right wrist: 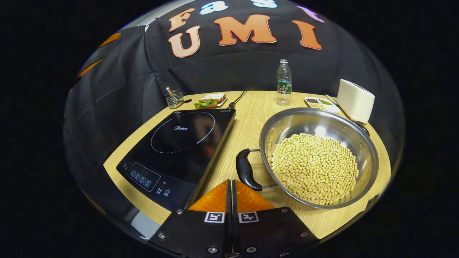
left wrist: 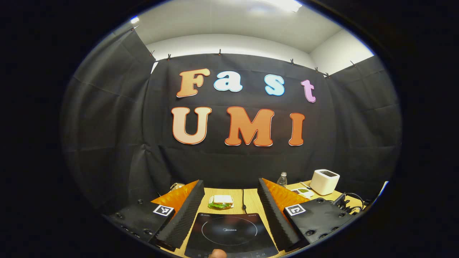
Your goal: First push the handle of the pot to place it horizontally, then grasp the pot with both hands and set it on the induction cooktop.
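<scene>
Black cloth closes off the booth behind a light wooden table (right wrist: 247, 118). In the right gripper view, the induction cooktop (right wrist: 179, 147) lies at about nine o'clock from the picture's centre, its dark glass face bare and its control strip toward the camera. Just beside it, at about three to four o'clock, the pot (right wrist: 319, 157) sits on the wood, a wide steel vessel filled with pale beans (right wrist: 313, 168). Its near handle (right wrist: 245, 173) is a dark curved grip on two wire arms, pointing toward the cooktop's edge and apart from it; a second dark handle peeks over the far rim near one o'clock.

The right gripper (right wrist: 231, 186) sits at six o'clock with its two fingers pressed together, nothing between them, their tips just short of the near handle.

Along the far edge of the table stand a small glass holder (right wrist: 174, 99) at eleven o'clock, a sandwich (right wrist: 211, 101) on a plate, a clear water bottle (right wrist: 284, 83) at twelve, a divided dish (right wrist: 320, 103) and a white toaster (right wrist: 355, 100) at two o'clock.

In the left gripper view, the left gripper (left wrist: 231, 193) has its fingers spread wide apart, holding nothing, framing the cooktop's ring below them at six o'clock.
</scene>
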Tool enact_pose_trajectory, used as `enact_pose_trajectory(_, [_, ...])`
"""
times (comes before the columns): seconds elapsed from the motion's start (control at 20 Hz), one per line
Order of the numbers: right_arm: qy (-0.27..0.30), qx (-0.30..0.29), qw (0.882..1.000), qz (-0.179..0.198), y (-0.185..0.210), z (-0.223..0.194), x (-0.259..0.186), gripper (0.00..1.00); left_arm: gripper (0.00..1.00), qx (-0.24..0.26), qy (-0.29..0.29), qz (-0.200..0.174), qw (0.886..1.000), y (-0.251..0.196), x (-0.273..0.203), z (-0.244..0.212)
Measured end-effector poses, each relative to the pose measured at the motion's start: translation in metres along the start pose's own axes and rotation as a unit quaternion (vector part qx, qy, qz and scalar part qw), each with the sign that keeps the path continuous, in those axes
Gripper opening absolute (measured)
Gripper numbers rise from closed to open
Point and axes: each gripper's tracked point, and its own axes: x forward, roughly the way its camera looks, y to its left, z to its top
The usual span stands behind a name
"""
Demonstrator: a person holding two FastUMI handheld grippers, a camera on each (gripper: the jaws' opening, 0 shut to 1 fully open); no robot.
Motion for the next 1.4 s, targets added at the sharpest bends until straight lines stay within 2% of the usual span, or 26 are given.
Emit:
enact_pose_trajectory(0.15, [0.010, -0.009, 1.000, -0.001, 0.001, -0.004, 0.004, 0.00, 0.97, -0.003, 0.001, 0.006, 1.000, 0.007, -0.002, -0.004])
enact_pose_trajectory(0.3, [0.030, -0.035, 0.998, -0.033, -0.019, -0.020, 0.001, 0.00, 0.97, -0.010, 0.002, 0.010, 1.000, 0.013, 0.000, -0.007])
enact_pose_trajectory(0.4, [0.020, -0.019, 0.998, -0.051, -0.032, -0.014, -0.001, 0.00, 0.97, -0.013, 0.000, 0.013, 1.000, 0.016, 0.003, -0.007])
enact_pose_trajectory(0.5, [0.019, -0.003, 0.999, -0.046, -0.031, -0.009, 0.001, 0.00, 0.97, -0.018, 0.002, 0.009, 1.000, 0.014, 0.005, -0.010])
enact_pose_trajectory(0.7, [0.015, -0.024, 0.998, -0.056, -0.026, 0.002, 0.015, 0.00, 0.97, -0.023, 0.007, 0.001, 1.000, 0.013, 0.010, -0.015])
enact_pose_trajectory(1.1, [0.009, -0.010, 0.998, -0.055, -0.018, 0.023, 0.043, 0.00, 0.97, -0.028, 0.016, 0.016, 0.999, 0.029, 0.016, -0.025])
enact_pose_trajectory(1.4, [0.005, -0.001, 0.999, -0.046, -0.013, 0.029, 0.053, 0.00, 0.97, -0.028, 0.023, 0.014, 0.999, 0.024, 0.018, -0.028])
